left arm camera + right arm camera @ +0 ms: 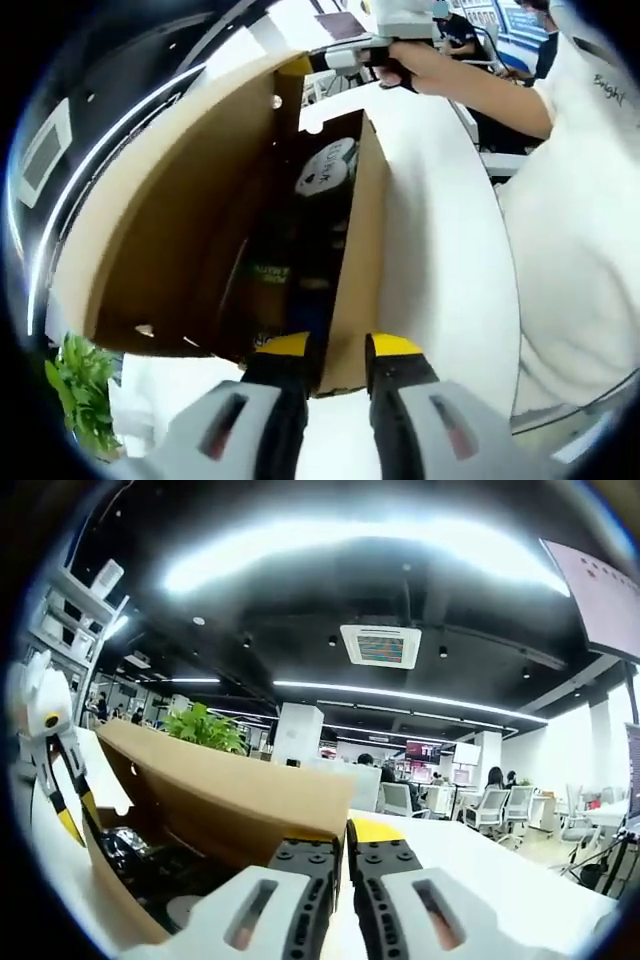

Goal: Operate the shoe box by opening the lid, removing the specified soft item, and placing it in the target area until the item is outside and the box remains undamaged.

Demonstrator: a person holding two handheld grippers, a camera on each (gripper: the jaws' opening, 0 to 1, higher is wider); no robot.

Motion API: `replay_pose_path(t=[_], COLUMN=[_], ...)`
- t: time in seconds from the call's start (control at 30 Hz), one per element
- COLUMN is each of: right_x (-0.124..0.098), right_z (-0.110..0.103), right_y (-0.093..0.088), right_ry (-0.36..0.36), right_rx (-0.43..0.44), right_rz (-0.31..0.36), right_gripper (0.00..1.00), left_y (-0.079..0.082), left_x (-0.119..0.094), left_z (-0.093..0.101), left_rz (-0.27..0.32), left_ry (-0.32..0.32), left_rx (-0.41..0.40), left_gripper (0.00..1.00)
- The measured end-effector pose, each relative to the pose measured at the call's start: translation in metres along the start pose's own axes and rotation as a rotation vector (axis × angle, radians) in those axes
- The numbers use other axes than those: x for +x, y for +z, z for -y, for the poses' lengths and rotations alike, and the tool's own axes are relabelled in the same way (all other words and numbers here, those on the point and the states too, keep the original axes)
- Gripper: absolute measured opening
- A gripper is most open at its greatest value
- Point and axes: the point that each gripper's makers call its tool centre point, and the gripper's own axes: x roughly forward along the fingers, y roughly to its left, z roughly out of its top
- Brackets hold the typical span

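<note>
The brown cardboard shoe box lies on a white table, its lid swung up and open to the left. Dark soft items and a white round label lie inside. My left gripper straddles the box's near wall, its yellow-tipped jaws closed against the cardboard. At the lid's far corner a hand holds my right gripper. In the right gripper view my right gripper is shut on the edge of the lid, and the left gripper shows at the box's far end.
The white table stretches to the right of the box. A person in a white shirt stands at its right edge. A green plant sits beside the lid. Office desks and chairs lie beyond.
</note>
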Motion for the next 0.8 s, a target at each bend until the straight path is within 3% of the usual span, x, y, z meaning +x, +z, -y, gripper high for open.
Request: replay_pose_path(t=[0.07, 0.23, 0.27, 0.3, 0.4, 0.47, 0.5, 0.7, 0.77, 0.8], right_x=[0.001, 0.003, 0.003, 0.003, 0.004, 0.005, 0.005, 0.01, 0.011, 0.013], right_z=[0.0, 0.0, 0.0, 0.0, 0.0, 0.001, 0.001, 0.002, 0.003, 0.003], right_y=[0.0, 0.001, 0.001, 0.001, -0.001, 0.0, 0.0, 0.003, 0.004, 0.004], right_ry=[0.004, 0.006, 0.006, 0.004, -0.004, -0.004, -0.004, 0.018, 0.022, 0.035], right_rx=[-0.001, -0.002, -0.002, 0.001, 0.005, 0.005, 0.002, -0.062, -0.054, -0.043], right_rz=[-0.003, -0.004, -0.004, 0.002, 0.008, 0.006, 0.003, -0.011, -0.016, -0.029], right_gripper=[0.01, 0.01, 0.01, 0.01, 0.01, 0.01, 0.01, 0.02, 0.02, 0.02], left_y=[0.0, -0.001, -0.001, 0.001, -0.001, 0.001, 0.001, 0.0, -0.001, 0.0], left_x=[0.0, 0.0, 0.0, 0.002, 0.0, 0.001, 0.001, 0.002, 0.003, 0.004], left_z=[-0.003, -0.003, -0.002, -0.001, -0.001, -0.001, -0.001, 0.001, 0.002, -0.001], left_rz=[-0.002, -0.004, -0.007, 0.012, 0.051, 0.063, 0.06, 0.003, -0.033, -0.036], left_ry=[0.016, -0.024, -0.032, -0.039, -0.037, -0.055, -0.066, -0.13, -0.162, -0.162], left_rx=[0.025, 0.015, 0.03, 0.103, 0.092, 0.018, -0.013, 0.07, 0.011, 0.024], left_gripper=[0.14, 0.12, 0.12, 0.12, 0.11, 0.11, 0.11, 0.07, 0.07, 0.06])
